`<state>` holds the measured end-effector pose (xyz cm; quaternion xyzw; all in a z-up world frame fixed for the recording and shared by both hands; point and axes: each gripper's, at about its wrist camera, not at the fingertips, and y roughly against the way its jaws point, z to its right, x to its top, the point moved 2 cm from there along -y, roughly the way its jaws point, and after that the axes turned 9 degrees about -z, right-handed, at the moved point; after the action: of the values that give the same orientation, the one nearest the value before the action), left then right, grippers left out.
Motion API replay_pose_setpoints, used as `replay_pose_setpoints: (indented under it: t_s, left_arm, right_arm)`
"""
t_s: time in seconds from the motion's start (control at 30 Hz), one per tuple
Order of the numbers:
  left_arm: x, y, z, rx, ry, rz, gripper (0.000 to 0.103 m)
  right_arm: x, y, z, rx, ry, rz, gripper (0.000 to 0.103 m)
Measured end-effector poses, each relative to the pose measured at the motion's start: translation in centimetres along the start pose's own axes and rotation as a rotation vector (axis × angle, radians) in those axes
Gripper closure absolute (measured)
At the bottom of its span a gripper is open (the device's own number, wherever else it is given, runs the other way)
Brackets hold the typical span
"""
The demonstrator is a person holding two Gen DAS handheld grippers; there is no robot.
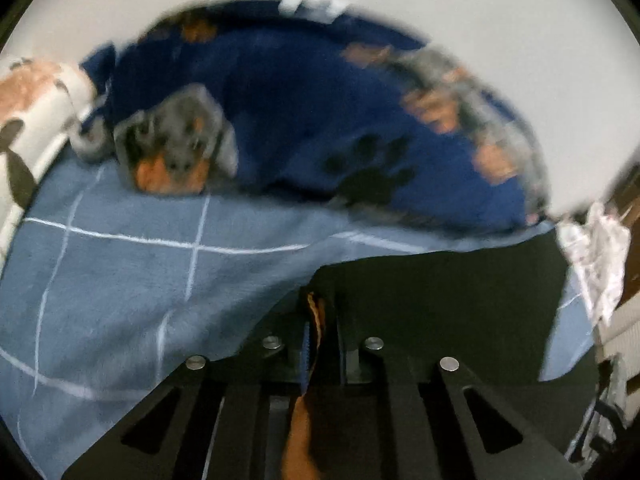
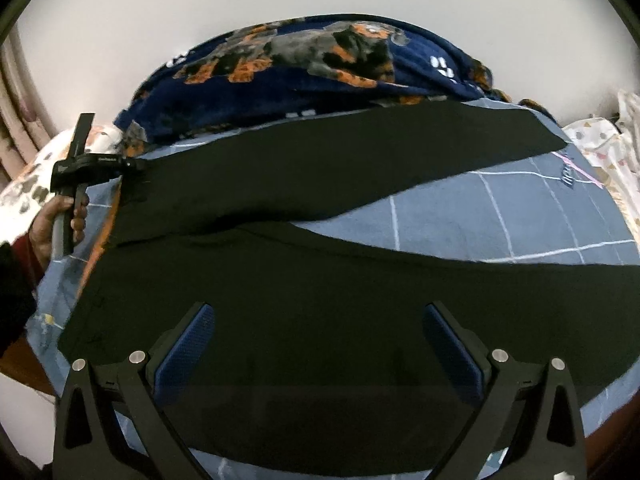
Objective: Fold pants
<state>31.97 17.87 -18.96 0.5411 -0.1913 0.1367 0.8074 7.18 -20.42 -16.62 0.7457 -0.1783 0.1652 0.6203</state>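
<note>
Black pants lie spread on a blue checked sheet, waist to the left and the two legs fanning apart to the right. In the left wrist view my left gripper is shut on the pants' edge, and an orange strip of lining shows between the closed jaws. The right wrist view shows that same left gripper at the far waist corner, held by a hand. My right gripper hovers open over the near leg, its blue pads wide apart and holding nothing.
A dark blue blanket with dog prints is heaped along the far side of the bed, just behind the pants. White patterned bedding lies at the left and more patterned cloth at the right. A curtain hangs far left.
</note>
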Motion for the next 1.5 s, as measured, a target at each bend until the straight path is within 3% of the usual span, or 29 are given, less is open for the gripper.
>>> replay_pose_setpoints:
  t_s: [0.13, 0.3, 0.4, 0.6, 0.63, 0.7, 0.73, 0.77, 0.8, 0.83, 0.97, 1.17, 1.33, 1.5]
  left_arm:
    - [-3.2, 5.3, 5.0, -0.031, -0.112, 0.095, 0.093]
    - [-9.6, 11.1, 11.3, -0.099, -0.239, 0.181, 0.093]
    - [-12.9, 12.9, 13.1, -0.119, -0.256, 0.193, 0.093]
    - [-18.2, 13.3, 14.3, -0.146, -0.236, 0.137, 0.093]
    - [-18.8, 13.1, 14.5, -0.139, -0.236, 0.125, 0.093]
    - [-19.8, 12.8, 14.4, -0.142, -0.221, 0.109, 0.092]
    - [-20.0, 12.4, 14.3, -0.145, -0.210, 0.096, 0.092]
    - [-20.2, 12.1, 14.2, -0.139, -0.204, 0.083, 0.092]
    - [-20.2, 11.9, 14.0, -0.128, -0.203, 0.077, 0.092]
    - [-20.2, 11.9, 13.9, -0.124, -0.204, 0.076, 0.092]
    - [-19.7, 12.4, 12.2, -0.104, -0.169, 0.075, 0.092]
    - [-20.6, 12.9, 9.4, -0.050, -0.124, 0.027, 0.090]
    - [-23.1, 12.5, 8.7, 0.008, -0.145, -0.045, 0.089]
    - [-25.5, 11.7, 8.0, 0.040, -0.152, -0.099, 0.088]
  right_arm:
    - [3.7, 0.3, 0.7, 0.191, -0.046, 0.007, 0.000]
    - [9.8, -0.6, 1.7, 0.442, -0.142, 0.016, 0.000]
    - [13.4, -3.4, 3.1, 0.623, -0.288, -0.037, 0.000]
    - [17.5, -9.2, 5.0, 0.696, -0.452, -0.133, 0.002]
    - [17.9, -10.3, 5.3, 0.690, -0.477, -0.153, 0.005]
    - [18.5, -12.3, 6.0, 0.698, -0.524, -0.186, 0.023]
    - [18.5, -12.8, 6.3, 0.672, -0.535, -0.204, 0.051]
    - [18.3, -13.6, 6.7, 0.621, -0.555, -0.236, 0.081]
    - [17.8, -13.8, 7.1, 0.609, -0.581, -0.250, 0.090]
    - [17.4, -13.7, 7.2, 0.618, -0.595, -0.248, 0.094]
    - [14.5, -9.9, 7.0, 0.605, -0.524, -0.157, 0.096]
    - [6.5, -2.9, 5.4, 0.573, -0.420, -0.082, 0.096]
    - [-2.0, -1.5, 5.2, 0.554, -0.455, -0.112, 0.097]
    - [-7.3, -2.9, 6.0, 0.553, -0.512, -0.179, 0.097]
